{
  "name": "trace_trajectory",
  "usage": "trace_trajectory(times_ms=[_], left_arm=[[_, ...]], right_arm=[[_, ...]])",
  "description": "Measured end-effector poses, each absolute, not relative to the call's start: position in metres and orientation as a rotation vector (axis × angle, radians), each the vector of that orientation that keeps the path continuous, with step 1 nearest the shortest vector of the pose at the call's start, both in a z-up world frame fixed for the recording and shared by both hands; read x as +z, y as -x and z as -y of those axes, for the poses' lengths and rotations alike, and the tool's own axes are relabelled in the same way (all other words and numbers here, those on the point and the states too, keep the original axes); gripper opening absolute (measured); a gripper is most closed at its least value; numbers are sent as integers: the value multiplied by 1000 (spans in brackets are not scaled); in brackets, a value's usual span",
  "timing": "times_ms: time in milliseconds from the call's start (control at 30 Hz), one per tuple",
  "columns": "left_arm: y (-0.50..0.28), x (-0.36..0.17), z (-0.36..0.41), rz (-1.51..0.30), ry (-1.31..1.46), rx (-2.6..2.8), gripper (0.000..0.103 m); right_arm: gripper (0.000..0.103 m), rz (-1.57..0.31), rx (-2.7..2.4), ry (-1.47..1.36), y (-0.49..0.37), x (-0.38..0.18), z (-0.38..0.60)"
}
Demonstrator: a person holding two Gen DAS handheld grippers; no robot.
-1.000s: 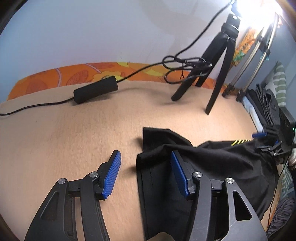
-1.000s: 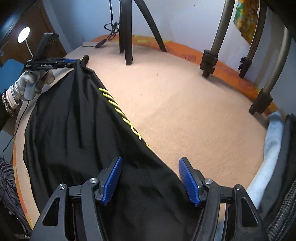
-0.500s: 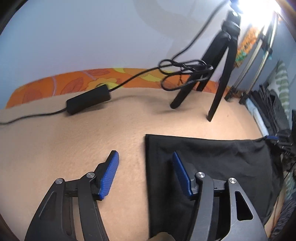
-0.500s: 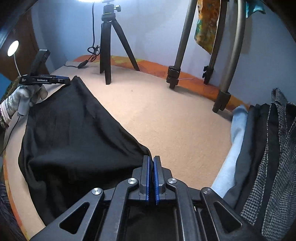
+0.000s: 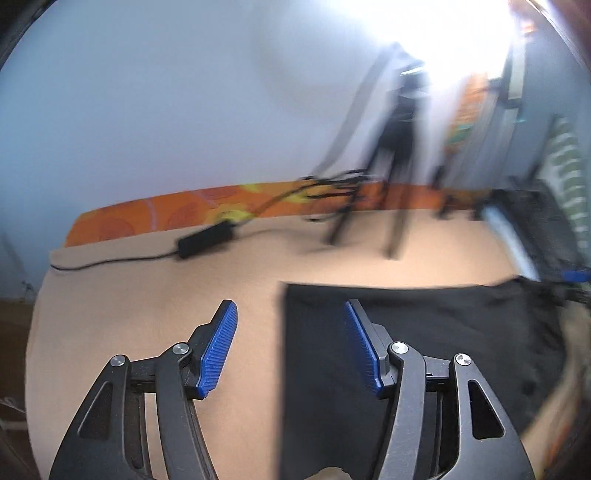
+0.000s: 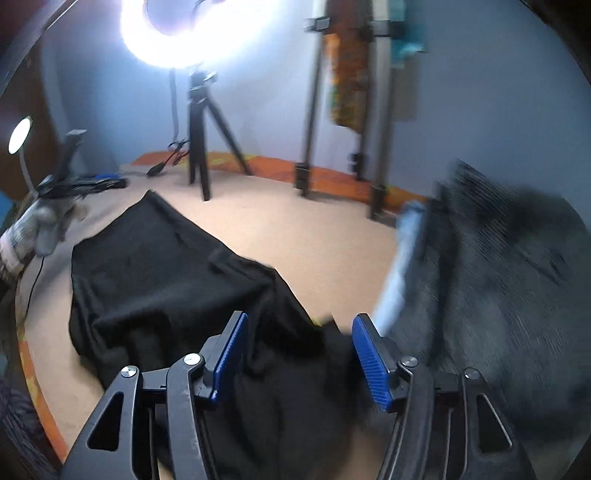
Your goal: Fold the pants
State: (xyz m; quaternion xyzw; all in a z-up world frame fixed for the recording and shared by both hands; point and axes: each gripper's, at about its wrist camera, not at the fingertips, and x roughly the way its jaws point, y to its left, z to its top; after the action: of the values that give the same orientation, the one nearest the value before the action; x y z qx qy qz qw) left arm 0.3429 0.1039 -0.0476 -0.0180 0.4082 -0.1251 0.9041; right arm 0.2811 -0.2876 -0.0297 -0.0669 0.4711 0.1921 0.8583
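The black pants (image 5: 424, 350) lie folded on the tan surface (image 5: 147, 295), with a straight left edge. My left gripper (image 5: 291, 347) hovers open above that edge, its right finger over the cloth and its left finger over bare surface. In the right wrist view the pants (image 6: 155, 266) stretch away to the left and bunch up under my right gripper (image 6: 300, 356). Its jaws are opening, the cloth lies below them, and the pads do not press on it. A gloved hand (image 6: 40, 225) holds the left gripper (image 6: 81, 182) at the pants' far end.
A tripod (image 6: 199, 147) with a bright ring light (image 6: 177, 33) stands at the back, beside a cable with a black adapter (image 5: 205, 240). Metal stand legs (image 6: 376, 192) rise further right. A pile of dark and light-blue clothes (image 6: 498, 277) borders the right side.
The right gripper closed on the pants' edge, then opened and lifted away, leaving the cloth bunched. The yellow stripe got folded under. The left gripper rose and drew back, still open.
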Motion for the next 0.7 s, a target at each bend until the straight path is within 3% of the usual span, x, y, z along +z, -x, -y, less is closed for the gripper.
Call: trace_trajectory(times_ms=[300, 700], left_arm=[[-213, -60, -24, -964, 157, -534, 59], [-192, -96, 23, -1003, 163, -533, 58]], right_arm=[[63, -1144, 250, -201, -201, -58, 350], [65, -1169, 267, -376, -178, -91, 352]])
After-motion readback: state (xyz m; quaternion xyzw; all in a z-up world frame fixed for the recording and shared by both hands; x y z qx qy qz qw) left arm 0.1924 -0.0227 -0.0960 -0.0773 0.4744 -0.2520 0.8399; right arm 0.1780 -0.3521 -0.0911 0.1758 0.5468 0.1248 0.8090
